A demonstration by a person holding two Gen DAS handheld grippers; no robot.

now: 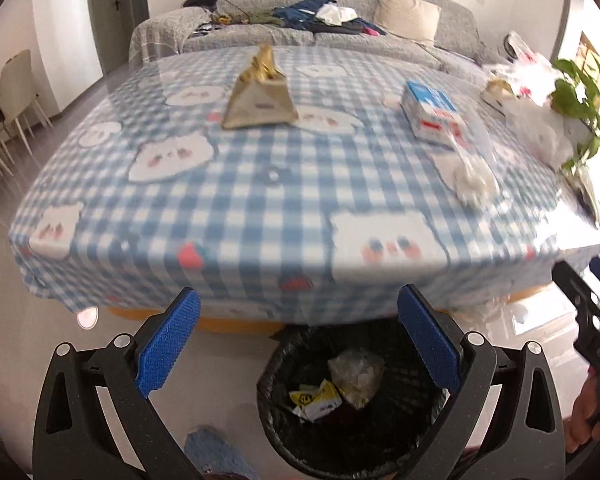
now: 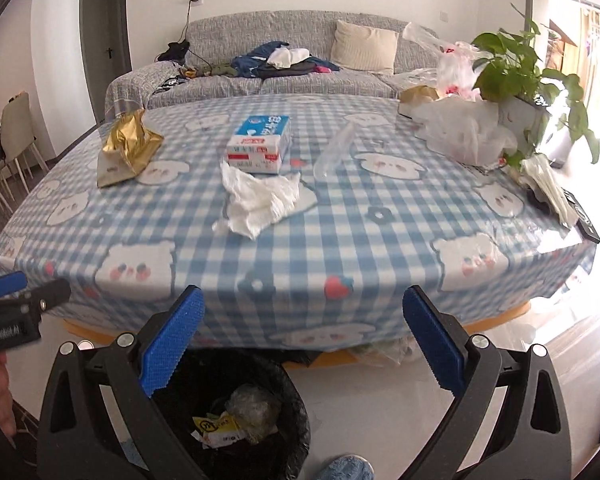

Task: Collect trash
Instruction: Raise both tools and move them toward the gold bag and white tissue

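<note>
A black mesh trash bin [image 1: 352, 396] [image 2: 236, 412] stands on the floor by the table's near edge, holding a yellow wrapper and crumpled plastic. On the blue checked tablecloth [image 2: 340, 220] lie a gold foil bag [image 1: 260, 92] [image 2: 128, 148], a crumpled white tissue [image 2: 260, 200] [image 1: 472, 176], a blue-and-white tissue pack [image 2: 260, 144] [image 1: 432, 112] and a clear plastic wrapper [image 2: 336, 152]. My left gripper [image 1: 300, 344] is open above the bin, empty. My right gripper [image 2: 304, 344] is open in front of the table edge, empty.
White plastic bags [image 2: 460, 128] and a potted green plant [image 2: 516, 64] crowd the table's far right, with a dark remote [image 2: 584, 220] at the right edge. A grey sofa [image 2: 300, 52] with clothes stands behind. Chairs [image 1: 16, 92] are at left.
</note>
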